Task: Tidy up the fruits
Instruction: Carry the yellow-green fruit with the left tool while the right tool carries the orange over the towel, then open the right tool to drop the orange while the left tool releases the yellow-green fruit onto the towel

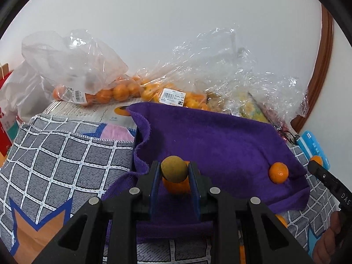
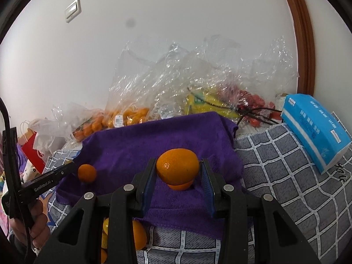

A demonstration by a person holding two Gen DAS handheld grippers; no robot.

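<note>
Both grippers hold fruit over the purple towel.

Left gripper, low centre of its view, is clamped narrow on a brownish-green fruit, w/ an orange just under it on the purple towel. Right gripper is set wider, fingers against a big orange, another orange piece right below. A small orange sits alone on the towel, mid-right in left view. Checked cloth lies under the towel. Blue tissue pack at right edge of right view. Farther back by the wall: plastic bags of oranges upper left, clear wrap w/ yellow and red items upper centre.
</note>
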